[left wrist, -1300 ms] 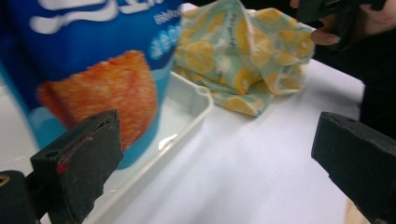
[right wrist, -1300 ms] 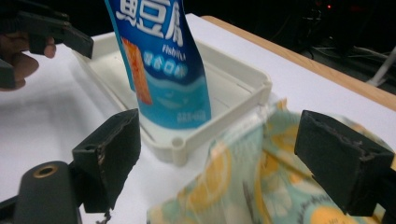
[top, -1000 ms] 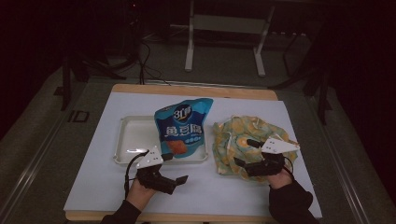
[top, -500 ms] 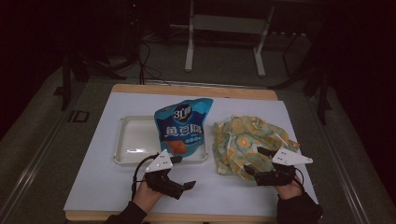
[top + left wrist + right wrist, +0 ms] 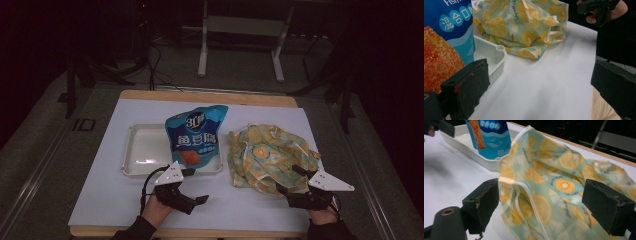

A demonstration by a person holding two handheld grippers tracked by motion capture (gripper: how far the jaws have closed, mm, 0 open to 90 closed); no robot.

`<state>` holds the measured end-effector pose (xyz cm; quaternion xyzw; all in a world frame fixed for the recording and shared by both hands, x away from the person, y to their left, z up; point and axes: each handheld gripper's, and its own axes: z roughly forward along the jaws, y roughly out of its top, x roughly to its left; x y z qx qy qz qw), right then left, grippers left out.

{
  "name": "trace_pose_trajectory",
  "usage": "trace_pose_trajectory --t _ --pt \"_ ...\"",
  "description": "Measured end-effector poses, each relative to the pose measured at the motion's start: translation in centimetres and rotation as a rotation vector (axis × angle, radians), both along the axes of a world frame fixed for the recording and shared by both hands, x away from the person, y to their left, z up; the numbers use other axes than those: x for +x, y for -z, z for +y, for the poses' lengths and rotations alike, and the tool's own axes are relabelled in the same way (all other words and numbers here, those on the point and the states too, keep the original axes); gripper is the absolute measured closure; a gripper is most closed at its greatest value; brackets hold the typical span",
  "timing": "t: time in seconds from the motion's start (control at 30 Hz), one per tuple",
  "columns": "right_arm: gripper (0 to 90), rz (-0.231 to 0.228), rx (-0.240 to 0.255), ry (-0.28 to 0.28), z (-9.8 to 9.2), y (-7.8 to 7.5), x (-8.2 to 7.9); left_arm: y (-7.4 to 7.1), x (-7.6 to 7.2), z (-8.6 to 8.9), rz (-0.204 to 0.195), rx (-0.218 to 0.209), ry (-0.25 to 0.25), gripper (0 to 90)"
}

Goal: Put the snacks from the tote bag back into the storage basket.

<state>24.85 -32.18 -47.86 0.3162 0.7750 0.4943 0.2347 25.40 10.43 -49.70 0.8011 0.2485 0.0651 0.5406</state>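
A blue snack bag (image 5: 196, 135) leans over the right end of a white tray (image 5: 140, 150). Right of it lies a crumpled lemon-print plastic bag (image 5: 270, 155). My left gripper (image 5: 196, 186) stands open over bare table just in front of the tray's near right corner. In the left gripper view its wide jaws frame the tray corner (image 5: 496, 57), the snack bag (image 5: 446, 30) and the lemon bag (image 5: 524, 22). My right gripper (image 5: 288, 180) is open at the lemon bag's near edge. In the right gripper view a fold of that bag (image 5: 554, 187) rises between the jaws, which stand well apart.
A white mat (image 5: 110, 190) covers the wooden table, bare along its near strip between the two hands. Beyond the far edge stand a metal frame (image 5: 240, 30) and cables on a dark floor. The tray's left half holds nothing.
Both hands have drawn back toward the table's near edge. The right gripper moved from over the lemon bag to its near edge. The left gripper shifted slightly right.
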Motion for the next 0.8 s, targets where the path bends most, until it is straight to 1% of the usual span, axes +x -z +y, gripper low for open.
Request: trace_pose_trajectory --t 0.03,0.1,0.13,0.2,0.27,0.4,0.6,0.73,0.8 --pt "14.0 0.007 -0.001 0.005 -0.2 0.1 -0.1 0.1 0.0 0.0 0.0 0.001 -0.002 2.5" --pt "14.0 -0.002 -0.007 0.013 -0.4 0.4 -0.4 0.2 0.0 0.0 0.0 0.011 -0.004 2.5" --pt "14.0 0.003 -0.011 0.021 -0.5 0.4 -0.5 0.2 0.0 0.0 -0.002 0.017 -0.004 2.5" --pt "14.0 -0.006 -0.004 0.036 -0.8 0.5 -0.8 0.3 0.0 -0.1 -0.006 0.032 -0.005 2.5" --pt "14.0 -0.007 -0.004 0.044 -1.0 0.6 -1.0 0.4 0.0 -0.1 -0.008 0.043 -0.007 2.5" --pt "14.0 -0.009 0.006 0.061 -1.4 0.7 -1.1 0.6 0.0 0.0 -0.011 0.045 -0.01 2.5" --pt "14.0 -0.012 0.017 0.07 -1.5 0.8 -0.9 0.7 -0.1 0.0 -0.015 0.044 -0.01 2.5" --pt "14.0 -0.005 0.022 0.077 -1.6 0.9 -0.8 0.8 -0.2 0.0 -0.015 0.04 -0.005 2.5" --pt "14.1 -0.017 0.025 0.083 -1.7 0.8 -0.9 0.8 -0.2 0.0 -0.016 0.04 -0.007 2.5"
